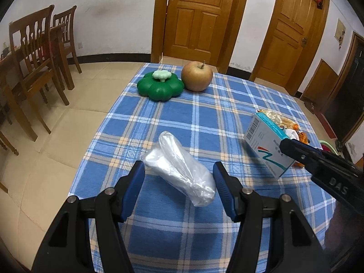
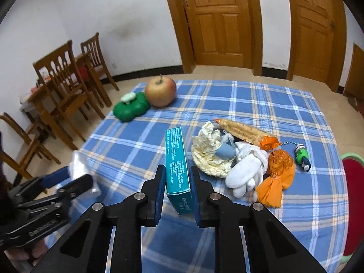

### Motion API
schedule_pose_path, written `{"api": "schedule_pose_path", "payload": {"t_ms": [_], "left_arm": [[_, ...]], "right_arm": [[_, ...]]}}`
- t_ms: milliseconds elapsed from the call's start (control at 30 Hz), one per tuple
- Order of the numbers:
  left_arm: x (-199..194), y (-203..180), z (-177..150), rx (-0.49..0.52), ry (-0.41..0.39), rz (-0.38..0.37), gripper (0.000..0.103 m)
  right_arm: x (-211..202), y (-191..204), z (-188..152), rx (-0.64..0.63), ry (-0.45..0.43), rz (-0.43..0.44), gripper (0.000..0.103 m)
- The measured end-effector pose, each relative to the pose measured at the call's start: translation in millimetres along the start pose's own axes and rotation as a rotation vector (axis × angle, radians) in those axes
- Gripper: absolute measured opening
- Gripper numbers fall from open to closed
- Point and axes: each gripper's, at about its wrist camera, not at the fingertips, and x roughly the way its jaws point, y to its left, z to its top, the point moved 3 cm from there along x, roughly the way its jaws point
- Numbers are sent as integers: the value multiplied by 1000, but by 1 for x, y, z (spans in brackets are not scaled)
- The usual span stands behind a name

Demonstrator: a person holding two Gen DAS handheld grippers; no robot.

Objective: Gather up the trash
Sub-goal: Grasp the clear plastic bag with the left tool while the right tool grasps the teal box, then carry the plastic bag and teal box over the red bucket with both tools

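A crumpled clear plastic bag (image 1: 182, 170) lies on the blue plaid tablecloth (image 1: 204, 118). My left gripper (image 1: 179, 170) is open, its blue pads either side of the bag, not pressing it. My right gripper (image 2: 178, 175) is shut on a teal and white medicine box (image 2: 177, 166), held upright on its edge; the box also shows in the left wrist view (image 1: 266, 145). To the right of the box lies a trash pile: a yellowish wrapper (image 2: 209, 154), a long snack packet (image 2: 243, 132), a white glove (image 2: 245, 170) and an orange wrapper (image 2: 275, 177).
An apple (image 1: 196, 76) and a green flower-shaped lidded container (image 1: 160, 86) stand at the table's far side. A small green keychain toy (image 2: 302, 157) lies right of the pile. Wooden chairs (image 1: 34, 68) stand left, doors behind, a red-seated stool (image 2: 352, 177) at the right.
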Motion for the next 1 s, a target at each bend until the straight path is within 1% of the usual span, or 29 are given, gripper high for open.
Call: {"api": "schedule_pose_path", "payload": {"t_ms": [233, 467, 633, 733, 933, 1000], "left_arm": [[-12, -11, 2, 22, -21, -28, 62], [-27, -29, 4, 45, -41, -72, 62], [-35, -47, 5, 76, -53, -101, 62], [-37, -59, 5, 93, -49, -136, 62], [-42, -92, 8, 149, -56, -190, 62], [-42, -106, 10, 171, -55, -212, 62]], "right_arm": [[-30, -2, -12, 65, -54, 52, 21], [-67, -15, -18, 130, -134, 53, 21], [-91, -33, -21, 191, -180, 41, 21], [-106, -44, -24, 226, -211, 33, 21], [-132, -73, -33, 304, -260, -15, 21], [-141, -87, -37, 338, -273, -44, 21]]}}
